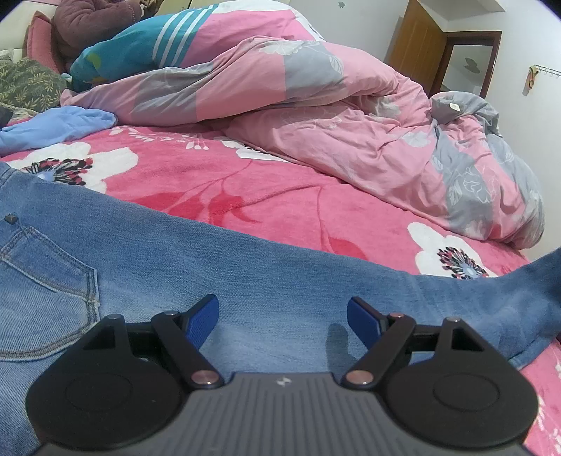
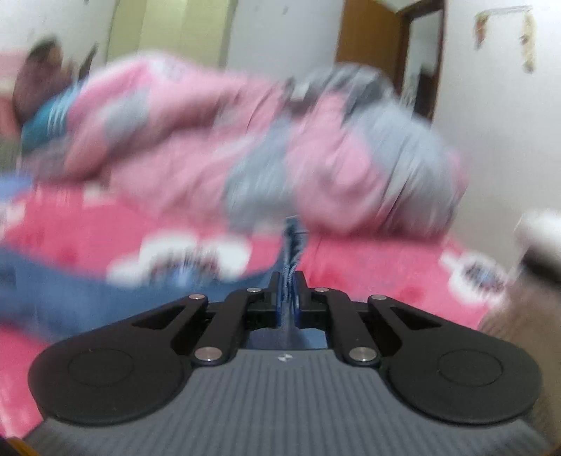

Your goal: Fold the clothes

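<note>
Denim fills the near ground of the left wrist view: a pair of blue jeans (image 1: 147, 252) lies flat on the bed, seat side up, with a stitched back pocket (image 1: 45, 280) at the left and one leg running off to the right. That long axis goes left to right, crossways to the left gripper (image 1: 282, 317), which sits low over the thigh part of the leg. Its jaws stand wide apart with nothing between them; the blue pads (image 1: 205, 322) frame bare denim.

At the far right of the same view, the end of the leg (image 1: 536, 298) rises off the bed. The right wrist view, heavily smeared by motion, shows why: the right gripper (image 2: 288, 298) has its jaws closed tight on a thin bunched edge of blue denim (image 2: 291, 245), most likely the hem. So the right gripper holds the leg end, while the left is nearer the seat and middle. Any fold along the length looks likely to turn on bringing that end toward the seat.

Beneath the jeans is a bright pink fleece blanket (image 1: 280, 196) with large white flowers. Behind it lie a heaped pink and grey quilt (image 1: 350, 115) and a light blue garment (image 1: 52, 126). A person in a dark red top (image 1: 94, 21) sits at the head of the bed. White walls and a wooden door (image 1: 420, 45) close the room.
</note>
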The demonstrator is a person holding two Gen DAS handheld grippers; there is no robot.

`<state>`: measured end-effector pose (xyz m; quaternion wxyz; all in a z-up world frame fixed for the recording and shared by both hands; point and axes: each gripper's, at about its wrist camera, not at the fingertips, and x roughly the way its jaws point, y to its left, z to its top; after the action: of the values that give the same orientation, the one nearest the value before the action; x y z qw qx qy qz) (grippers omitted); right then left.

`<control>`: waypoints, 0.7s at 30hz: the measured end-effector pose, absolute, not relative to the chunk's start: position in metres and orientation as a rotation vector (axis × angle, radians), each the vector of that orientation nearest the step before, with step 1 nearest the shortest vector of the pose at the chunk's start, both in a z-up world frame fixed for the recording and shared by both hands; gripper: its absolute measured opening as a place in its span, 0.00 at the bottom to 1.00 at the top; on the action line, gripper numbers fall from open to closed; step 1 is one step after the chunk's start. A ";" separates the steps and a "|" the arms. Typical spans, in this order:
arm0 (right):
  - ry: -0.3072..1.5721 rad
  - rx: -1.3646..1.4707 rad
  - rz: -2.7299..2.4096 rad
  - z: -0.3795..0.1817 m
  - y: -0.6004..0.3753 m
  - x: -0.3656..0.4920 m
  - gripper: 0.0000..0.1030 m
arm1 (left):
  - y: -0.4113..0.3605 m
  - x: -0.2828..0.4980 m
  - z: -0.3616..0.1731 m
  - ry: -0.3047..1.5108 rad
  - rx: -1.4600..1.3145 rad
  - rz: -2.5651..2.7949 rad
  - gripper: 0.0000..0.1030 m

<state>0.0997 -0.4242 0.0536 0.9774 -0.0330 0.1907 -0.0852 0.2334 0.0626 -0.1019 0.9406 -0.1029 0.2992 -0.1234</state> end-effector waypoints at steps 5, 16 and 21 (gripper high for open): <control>0.360 0.086 -0.120 0.121 -0.486 0.122 0.04 | 0.062 0.233 -0.102 0.611 -0.209 -0.251 0.79; 0.623 0.349 -0.283 0.017 -0.582 0.184 0.00 | 0.062 0.234 -0.103 0.612 -0.203 -0.250 0.79; 0.709 0.469 -0.282 -0.023 -0.607 0.194 0.04 | 0.061 0.234 -0.103 0.612 -0.197 -0.249 0.80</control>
<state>0.1943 -0.6066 -0.0226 0.9013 0.2267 0.3429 -0.1365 0.2343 0.0609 -0.1027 0.9411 -0.0968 0.3000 -0.1222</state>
